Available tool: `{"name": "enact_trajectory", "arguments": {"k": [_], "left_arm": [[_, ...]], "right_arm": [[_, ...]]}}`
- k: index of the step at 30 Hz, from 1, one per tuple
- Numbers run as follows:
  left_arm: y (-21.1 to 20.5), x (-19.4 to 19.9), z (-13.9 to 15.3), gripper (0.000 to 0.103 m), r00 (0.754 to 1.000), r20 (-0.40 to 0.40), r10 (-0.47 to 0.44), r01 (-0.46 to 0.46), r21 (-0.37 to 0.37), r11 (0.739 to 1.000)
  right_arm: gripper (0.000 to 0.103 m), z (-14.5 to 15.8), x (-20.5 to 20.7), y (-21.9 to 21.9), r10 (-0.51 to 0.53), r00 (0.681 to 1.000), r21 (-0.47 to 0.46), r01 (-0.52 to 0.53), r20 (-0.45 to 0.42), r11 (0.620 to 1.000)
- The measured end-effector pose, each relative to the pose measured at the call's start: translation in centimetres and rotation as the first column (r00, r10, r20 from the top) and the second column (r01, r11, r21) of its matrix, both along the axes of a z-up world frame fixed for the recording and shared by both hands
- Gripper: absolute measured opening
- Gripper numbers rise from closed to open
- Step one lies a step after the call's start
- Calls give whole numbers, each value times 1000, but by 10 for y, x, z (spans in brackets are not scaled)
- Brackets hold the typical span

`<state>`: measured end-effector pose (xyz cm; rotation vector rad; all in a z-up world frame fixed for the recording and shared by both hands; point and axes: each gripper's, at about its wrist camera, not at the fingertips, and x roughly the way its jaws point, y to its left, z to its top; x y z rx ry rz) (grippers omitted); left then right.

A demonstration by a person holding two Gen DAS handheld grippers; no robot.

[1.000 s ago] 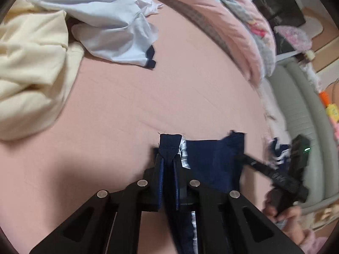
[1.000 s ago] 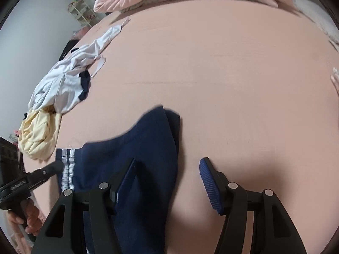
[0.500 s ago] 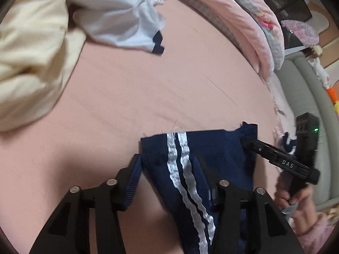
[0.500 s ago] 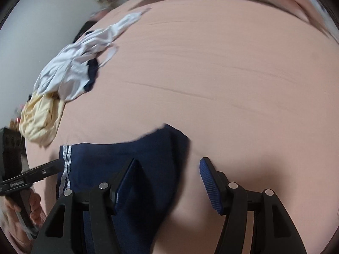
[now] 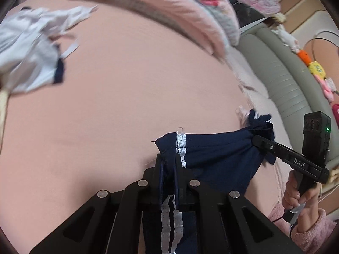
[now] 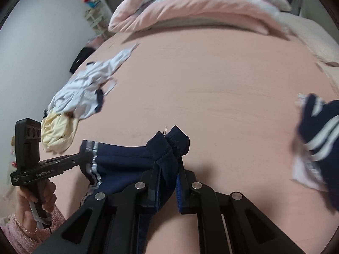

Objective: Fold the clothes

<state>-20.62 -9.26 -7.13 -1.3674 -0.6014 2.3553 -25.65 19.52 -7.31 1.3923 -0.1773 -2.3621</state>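
The left gripper has just closed its jaws on one corner of the navy shorts, right beside the white side stripe, and the cloth is pinched tight between the pads. The right gripper has also just closed, and it holds the opposite corner of the same shorts, where the hem bunches into a knot above the fingers. Between the two grips the navy cloth hangs taut and sagging a little, lifted off the pink bed sheet.

In the left wrist view the right gripper reaches in from the right edge, held by a hand in a fuzzy pink sleeve. In the right wrist view the left gripper comes in from the left edge in the same way.

Farther up the bed lies a crumpled white top with dark trim, and touching it a pale yellow garment. Another navy piece with white stripes lies at the right side of the bed, blurred, so what kind of garment it is I cannot tell. A pink and grey quilt is heaped along the far end of the bed, and a grey padded bed frame runs along the right side.
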Motion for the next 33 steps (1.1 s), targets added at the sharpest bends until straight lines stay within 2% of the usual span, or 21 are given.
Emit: {"name": "enact_trajectory", "arguments": {"k": [2, 3, 4, 6, 9, 10, 12, 15, 18, 19, 21, 23, 25, 26, 29, 31, 33], "left_arm": [[5, -19, -1, 9, 1000, -15, 13, -14, -45, 999], [8, -33, -12, 10, 1000, 5, 12, -11, -70, 997], [11, -49, -23, 11, 1000, 27, 9, -7, -96, 995], [10, -63, -49, 14, 992, 123, 37, -18, -152, 988], [-2, -59, -51, 18, 992, 110, 68, -59, -82, 995], [-6, -55, -46, 19, 991, 102, 90, -81, -93, 992], [-13, -46, -31, 20, 990, 58, 131, -121, -144, 982], [-7, -27, -13, 21, 998, 35, 57, -53, -121, 991], [18, 6, 2, 21, 999, -7, -33, 31, -168, 985], [29, 18, 3, 21, 998, -7, -65, 63, -172, 983], [43, 35, -4, 21, 994, 15, -107, 108, -169, 980], [59, 36, -17, 21, 991, 44, -129, 135, -191, 972], [51, 39, -30, 21, 994, 67, -86, 99, -223, 970], [42, 37, -33, 21, 996, 73, -55, 69, -207, 976], [12, 33, -30, 21, 998, 62, 7, -1, -83, 997], [12, 36, -26, 21, 999, 40, -5, 8, -92, 996], [18, 42, -26, 21, 998, 29, -58, 61, -128, 990]], "right_arm": [[10, 7, -12, 2, -8, 999, 22, 8, -32, 1000], [10, 8, -20, 2, -12, 999, 35, 13, -44, 999], [10, -1, -32, -1, -22, 999, 60, 23, -26, 998], [13, -31, -51, -6, -35, 999, 118, 30, 39, 993], [14, -85, -74, -12, -54, 986, 206, 21, 156, 978], [14, -80, -70, -7, -69, 991, 168, 49, 113, 985], [14, -69, -67, -2, -81, 991, 122, 68, 108, 990], [14, -45, -55, 4, -118, 991, 113, 111, 60, 987], [16, -26, -39, 0, -124, 992, 170, 115, 40, 979], [16, -21, -33, -3, -116, 993, 199, 108, 27, 974], [17, -21, -25, -2, -104, 995, 178, 102, 1, 979], [17, -31, -36, -2, -105, 994, 150, 99, 35, 984], [17, -39, -45, 2, -120, 990, 149, 109, 68, 983], [17, -42, -50, 5, -132, 988, 159, 118, 82, 980], [17, -30, -48, 7, -138, 989, 141, 130, 46, 981], [17, -29, -42, 10, -111, 993, 110, 105, 45, 988], [23, -37, -44, 8, -73, 994, 112, 65, 76, 992]]}}
